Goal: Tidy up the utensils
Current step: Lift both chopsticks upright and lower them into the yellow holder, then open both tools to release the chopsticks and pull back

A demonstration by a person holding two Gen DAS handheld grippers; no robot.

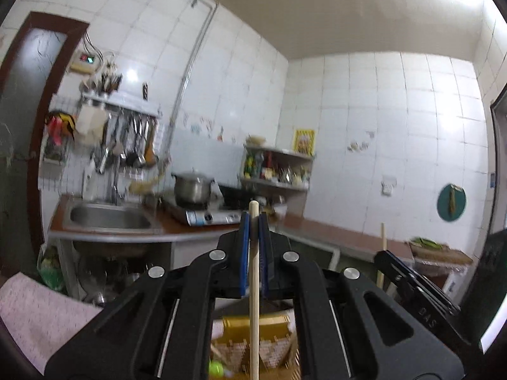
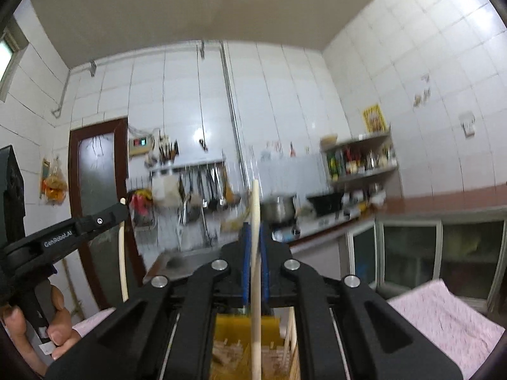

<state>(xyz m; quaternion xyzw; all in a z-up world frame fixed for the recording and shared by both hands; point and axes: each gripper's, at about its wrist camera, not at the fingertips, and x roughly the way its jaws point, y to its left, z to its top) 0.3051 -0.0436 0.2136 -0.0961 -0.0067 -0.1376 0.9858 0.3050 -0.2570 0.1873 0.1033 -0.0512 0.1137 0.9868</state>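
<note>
Left wrist: wooden stick (image 1: 254, 272) pinched upright inside left tool (image 1: 253, 221).

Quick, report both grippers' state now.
Left gripper: shut on a wooden chopstick, held upright.
Right gripper: shut on another wooden stick, also upright.

brown countertop (image 1: 332, 232) carries sink (image 1: 109, 218), stove (image 1: 209, 215) with steel pot (image 1: 191, 186).

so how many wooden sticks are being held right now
2. One wooden stick is upright in the left gripper; the other wooden stick is upright in the right gripper. More may lie hidden in the basket below.
</note>
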